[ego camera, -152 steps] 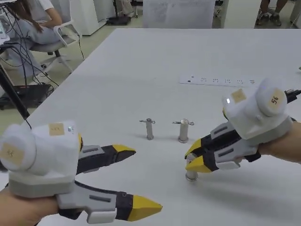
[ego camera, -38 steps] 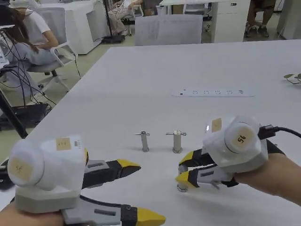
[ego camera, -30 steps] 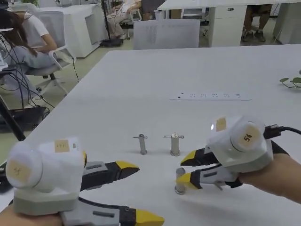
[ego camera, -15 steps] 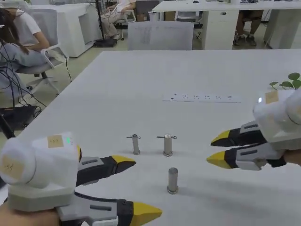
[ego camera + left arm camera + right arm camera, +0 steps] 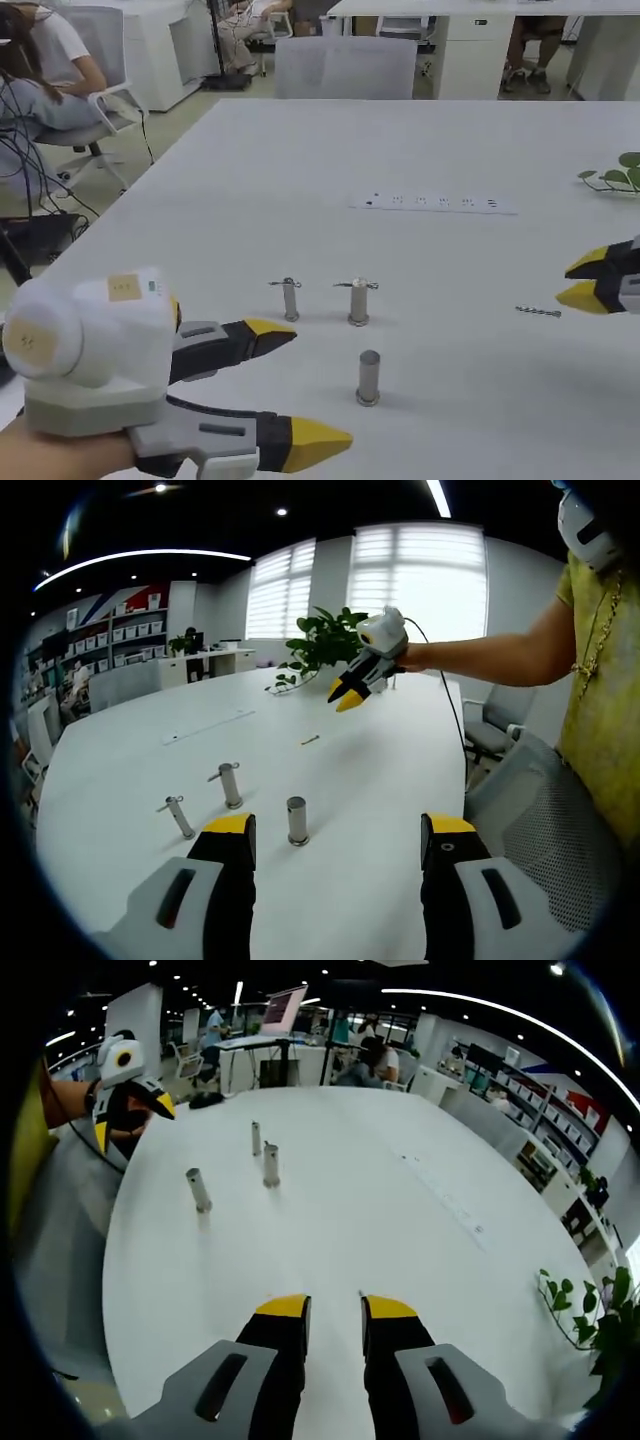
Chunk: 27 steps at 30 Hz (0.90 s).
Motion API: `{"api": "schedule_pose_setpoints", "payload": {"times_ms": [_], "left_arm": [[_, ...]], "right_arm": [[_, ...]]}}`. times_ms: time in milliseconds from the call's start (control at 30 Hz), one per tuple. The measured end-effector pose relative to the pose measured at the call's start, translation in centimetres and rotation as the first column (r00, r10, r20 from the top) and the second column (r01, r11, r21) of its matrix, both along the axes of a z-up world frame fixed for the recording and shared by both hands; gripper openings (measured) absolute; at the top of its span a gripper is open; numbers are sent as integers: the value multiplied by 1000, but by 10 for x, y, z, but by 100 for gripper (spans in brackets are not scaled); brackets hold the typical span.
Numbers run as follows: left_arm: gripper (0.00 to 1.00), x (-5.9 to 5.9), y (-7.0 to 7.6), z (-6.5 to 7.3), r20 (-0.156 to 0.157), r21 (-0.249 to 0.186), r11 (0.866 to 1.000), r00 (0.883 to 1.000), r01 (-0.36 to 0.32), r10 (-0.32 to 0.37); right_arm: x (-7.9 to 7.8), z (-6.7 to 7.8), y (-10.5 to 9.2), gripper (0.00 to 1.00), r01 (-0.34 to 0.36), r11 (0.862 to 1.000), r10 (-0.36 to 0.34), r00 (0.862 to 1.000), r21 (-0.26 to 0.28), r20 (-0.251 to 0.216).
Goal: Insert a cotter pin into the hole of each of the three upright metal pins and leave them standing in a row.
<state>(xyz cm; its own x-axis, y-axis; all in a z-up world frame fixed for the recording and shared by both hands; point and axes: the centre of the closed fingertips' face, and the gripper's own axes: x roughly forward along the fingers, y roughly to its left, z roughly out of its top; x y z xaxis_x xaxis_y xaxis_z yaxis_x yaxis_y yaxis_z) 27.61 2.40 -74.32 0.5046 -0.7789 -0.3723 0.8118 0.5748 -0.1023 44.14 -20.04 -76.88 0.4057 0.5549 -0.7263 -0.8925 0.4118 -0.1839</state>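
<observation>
While I look down at the white table, neither of my grippers grips anything. My left gripper is low at the near edge, jaws spread wide, nothing between them. My right gripper is far off to the right above the table, jaws parted by a narrow gap, nothing between them.

The loose cotter pin lies flat on the table, just beside my right tips. The back-left pin and the back-right pin stand upright side by side, each with a cotter pin across its top. The bare pin stands upright nearer me, in front of the back-right pin. A power strip lies beyond.
</observation>
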Motion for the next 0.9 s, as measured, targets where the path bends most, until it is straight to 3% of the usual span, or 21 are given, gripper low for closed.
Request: {"api": "schedule_pose_setpoints", "payload": {"times_ms": [133,233,300,367,467,567,600,667,800,900], "left_arm": [[66,0,1,-1,-3,1,1000,1000,-7,7],[66,0,2,-1,-5,1,1000,1000,-13,13],[66,0,4,-2,-7,0,1000,1000,-19,19],[65,0,6,-2,-8,2,1000,1000,-27,27],[65,-1,8,-4,-14,5,999,999,-36,36],[65,-1,11,-5,-18,6,999,999,-44,44],[65,0,11,-5,-18,6,999,999,-47,47],[65,0,13,-6,-20,6,999,998,-54,54],[64,1,15,-7,-24,9,998,998,-62,62],[64,1,17,-7,-27,11,998,997,-68,69]], "right_arm": [[14,-9,-8,20,-7,999,7,1000,-47,-15],[24,-22,-15,18,-41,988,38,999,-146,-23],[27,-28,-10,17,-51,988,45,998,-146,-43],[31,-37,-9,16,-67,982,57,996,-178,-63],[37,-53,-11,14,-115,958,96,992,-261,-83],[38,-64,-9,13,-136,950,102,986,-282,-131],[41,-68,-11,13,-152,937,116,984,-314,-132],[42,-75,-11,13,-166,926,120,981,-340,-151],[45,-81,-8,12,-197,910,147,976,-366,-159],[48,-85,-11,11,-227,885,171,971,-406,-170]]}}
